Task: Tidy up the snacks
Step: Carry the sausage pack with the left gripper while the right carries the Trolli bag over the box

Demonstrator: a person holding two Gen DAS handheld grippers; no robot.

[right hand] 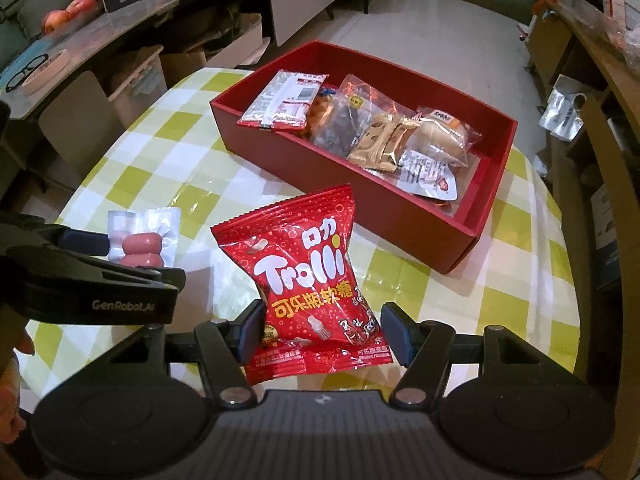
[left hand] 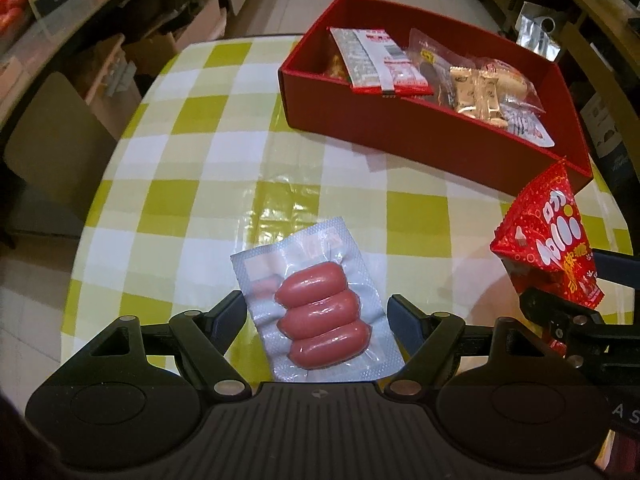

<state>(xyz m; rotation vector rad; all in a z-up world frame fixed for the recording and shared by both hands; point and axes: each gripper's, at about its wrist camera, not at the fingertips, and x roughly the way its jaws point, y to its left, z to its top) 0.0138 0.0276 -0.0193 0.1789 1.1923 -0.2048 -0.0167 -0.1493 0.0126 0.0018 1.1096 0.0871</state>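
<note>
A clear vacuum pack of three pink sausages sits between the fingers of my left gripper, which is shut on its side edges and holds it above the checked tablecloth. My right gripper is shut on the lower part of a red Trolli gummy bag, which stands upright and pinched at its waist. The left wrist view shows that bag raised at the right edge. Beyond both lies an open red box holding several snack packets.
The red box takes up the far right of the table. A chair stands off the table's left edge. Cluttered shelves with apples run behind, and a counter lines the right. A hand shows at the left edge.
</note>
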